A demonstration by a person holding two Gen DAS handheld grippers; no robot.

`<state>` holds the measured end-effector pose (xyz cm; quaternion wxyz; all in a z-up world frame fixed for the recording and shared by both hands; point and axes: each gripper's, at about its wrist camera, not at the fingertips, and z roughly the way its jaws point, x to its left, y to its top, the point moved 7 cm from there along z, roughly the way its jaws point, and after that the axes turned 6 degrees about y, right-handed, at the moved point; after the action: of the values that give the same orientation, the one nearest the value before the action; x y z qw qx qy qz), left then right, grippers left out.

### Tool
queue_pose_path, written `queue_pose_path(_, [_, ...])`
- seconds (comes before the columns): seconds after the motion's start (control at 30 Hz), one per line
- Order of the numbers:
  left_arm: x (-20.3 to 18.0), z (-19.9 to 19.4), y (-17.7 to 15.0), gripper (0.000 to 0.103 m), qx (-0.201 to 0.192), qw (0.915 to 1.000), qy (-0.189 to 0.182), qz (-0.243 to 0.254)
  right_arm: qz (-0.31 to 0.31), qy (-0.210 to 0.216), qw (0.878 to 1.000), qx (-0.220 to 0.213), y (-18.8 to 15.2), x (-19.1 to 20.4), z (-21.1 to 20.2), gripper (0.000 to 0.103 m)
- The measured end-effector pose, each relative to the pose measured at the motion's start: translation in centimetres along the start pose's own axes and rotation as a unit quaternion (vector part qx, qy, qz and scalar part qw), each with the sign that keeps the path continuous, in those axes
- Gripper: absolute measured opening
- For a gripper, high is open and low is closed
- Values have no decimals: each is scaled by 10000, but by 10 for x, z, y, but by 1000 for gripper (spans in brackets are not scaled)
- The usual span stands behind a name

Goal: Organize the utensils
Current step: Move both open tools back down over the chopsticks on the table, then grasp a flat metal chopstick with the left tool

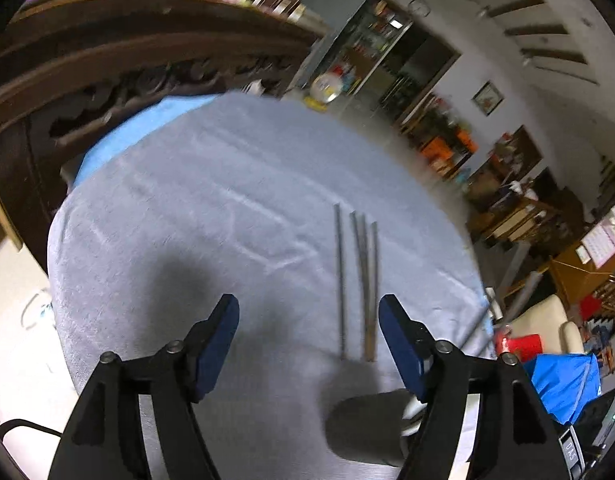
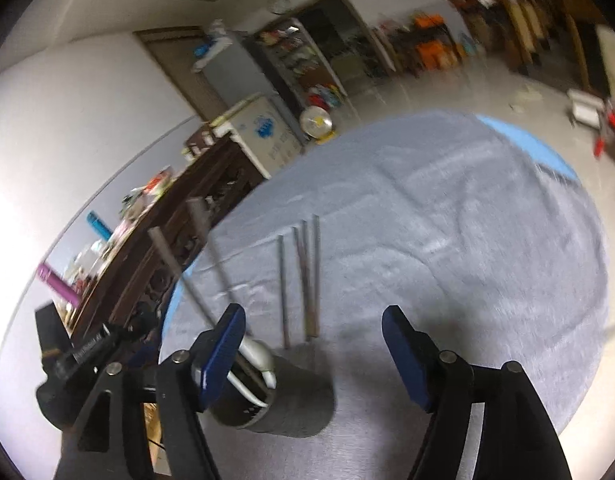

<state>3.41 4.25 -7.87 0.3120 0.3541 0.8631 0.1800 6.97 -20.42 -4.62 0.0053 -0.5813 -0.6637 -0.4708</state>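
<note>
Round table (image 1: 155, 208) draped in a grey cloth (image 2: 467, 248), with a light blue under-layer showing at the far edge (image 2: 527, 144). Dark carved wooden cabinet (image 1: 87, 80) stands just beyond the table on the left, its top cluttered. Behind it is a white appliance (image 2: 263, 132), then glass-door shelving (image 2: 303, 64) further back. The far side of the room is blurred, with orange boxes on shelves.

Dark grey cylindrical holder (image 2: 291, 396) stands upright on the near part of the cloth. It holds white-handled utensils and two long grey sticks (image 2: 179, 272) that lean out to the upper left. In the left wrist view the same holder (image 1: 363, 428) is partly hidden behind the right finger.

Four metal chopsticks (image 1: 357, 280) lie flat on the cloth just beyond the holder, roughly parallel and pointing away. The left one lies slightly apart; the other three are bunched, two of them crossing near the far tips. The same group shows in the right wrist view (image 2: 303, 276).

Left gripper (image 1: 309, 340): blue-padded jaws spread wide, nothing between the pads, hovering above the near ends of the chopsticks. Right gripper (image 2: 313, 344): jaws also spread wide and empty, above the cloth with the holder by its left finger and the near ends of the chopsticks between the fingers. Neither touches a utensil.
</note>
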Motion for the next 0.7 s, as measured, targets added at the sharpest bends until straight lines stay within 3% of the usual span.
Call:
queue_pose_path(0.2, [16, 41, -2, 73, 753, 9951, 594, 227, 352, -350, 9978, 429, -4, -41, 18, 74])
queue_pose_path(0.4, [8, 74, 4, 73, 1335, 9809, 1112, 878, 480, -630, 9931, 869, -10, -68, 38, 74])
queue_pose_path(0.7, [-22, 124, 33, 73, 1822, 9697, 1206, 1094, 480, -727, 9898, 1126, -8, -76, 56, 74])
